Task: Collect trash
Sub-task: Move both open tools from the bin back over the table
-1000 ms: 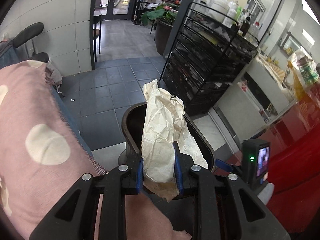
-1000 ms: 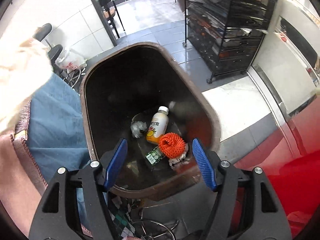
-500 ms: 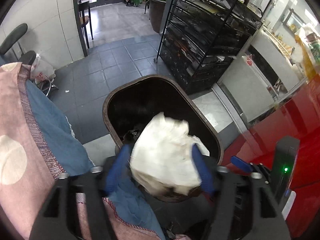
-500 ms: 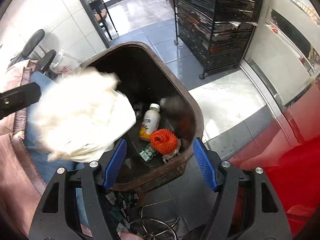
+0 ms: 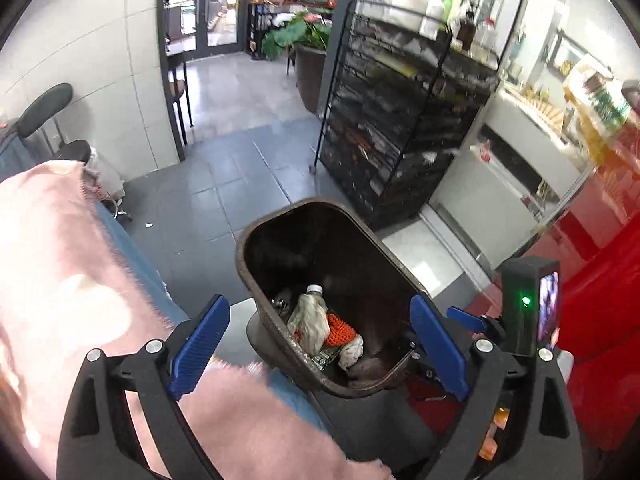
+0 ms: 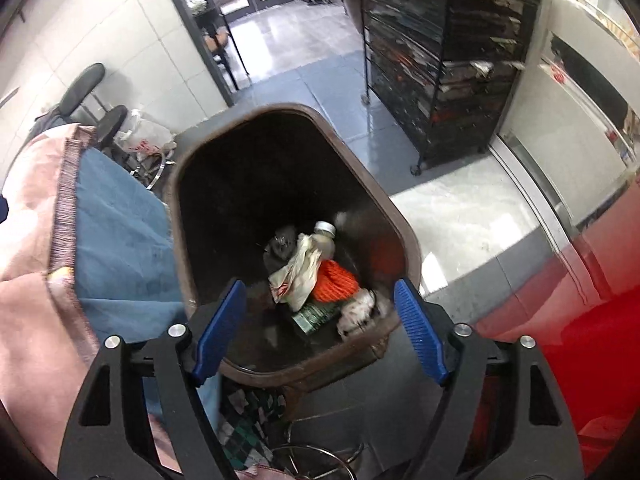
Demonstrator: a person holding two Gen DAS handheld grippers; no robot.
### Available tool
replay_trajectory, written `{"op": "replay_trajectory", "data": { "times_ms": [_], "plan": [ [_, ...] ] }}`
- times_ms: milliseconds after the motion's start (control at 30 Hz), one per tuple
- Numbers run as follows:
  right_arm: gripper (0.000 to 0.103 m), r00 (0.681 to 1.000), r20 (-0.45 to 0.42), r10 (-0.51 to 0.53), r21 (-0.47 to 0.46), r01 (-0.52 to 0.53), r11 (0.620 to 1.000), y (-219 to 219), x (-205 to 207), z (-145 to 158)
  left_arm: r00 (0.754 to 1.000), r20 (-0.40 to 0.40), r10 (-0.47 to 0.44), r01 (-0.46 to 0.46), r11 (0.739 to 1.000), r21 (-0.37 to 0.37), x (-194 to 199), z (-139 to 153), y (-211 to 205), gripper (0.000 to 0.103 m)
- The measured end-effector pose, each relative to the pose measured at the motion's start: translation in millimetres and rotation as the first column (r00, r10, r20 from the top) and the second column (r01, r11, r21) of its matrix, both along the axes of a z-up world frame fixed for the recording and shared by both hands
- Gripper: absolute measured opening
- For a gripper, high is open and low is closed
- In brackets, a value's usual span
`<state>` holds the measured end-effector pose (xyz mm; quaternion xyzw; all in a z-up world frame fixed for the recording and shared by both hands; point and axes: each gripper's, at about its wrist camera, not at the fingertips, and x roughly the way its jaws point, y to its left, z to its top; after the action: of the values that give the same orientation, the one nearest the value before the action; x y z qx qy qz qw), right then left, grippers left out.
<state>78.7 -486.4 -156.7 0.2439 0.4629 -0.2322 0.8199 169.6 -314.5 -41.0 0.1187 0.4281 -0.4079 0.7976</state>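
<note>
A dark brown trash bin stands on the floor below both grippers. Inside it lies a crumpled cream paper bag on top of a plastic bottle, beside an orange net ball, a green packet and a white wad. My left gripper is open and empty above the bin's near rim. My right gripper is open and empty above the bin too; its body shows at the right of the left wrist view.
A pink and blue cloth covers the surface at the left. A black wire rack stands behind the bin. A red surface is at the right. Chairs stand by the tiled wall.
My left gripper opened and let go of the paper bag, which fell into the bin onto the bottle. The right gripper stayed open over the bin.
</note>
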Motion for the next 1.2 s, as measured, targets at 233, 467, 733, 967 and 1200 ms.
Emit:
{"op": "replay_trajectory", "data": {
  "times_ms": [233,467,733,967,1200],
  "plan": [
    [0.081,0.992,0.056,0.111,0.008,-0.112,0.994,29,21,28,0.992,0.04,0.117,-0.115,0.992,-0.058,-1,22,57,0.094],
    [0.082,0.95,0.114,0.291,0.002,-0.293,0.956,82,50,62,0.96,0.096,0.264,-0.258,0.964,-0.063,-2,30,129,0.094],
    [0.082,0.839,0.18,0.513,-0.008,-0.521,0.854,160,86,105,0.868,0.107,0.485,-0.485,0.874,-0.029,9,21,220,0.094],
    [0.082,0.67,0.177,0.721,-0.064,-0.723,0.688,247,116,133,0.764,0.167,0.623,-0.637,0.77,0.038,25,17,297,0.094],
    [0.082,0.455,0.052,0.889,-0.134,-0.879,0.458,336,154,137,0.746,0.214,0.63,-0.66,0.741,0.12,36,11,339,0.094]
  ]
}}
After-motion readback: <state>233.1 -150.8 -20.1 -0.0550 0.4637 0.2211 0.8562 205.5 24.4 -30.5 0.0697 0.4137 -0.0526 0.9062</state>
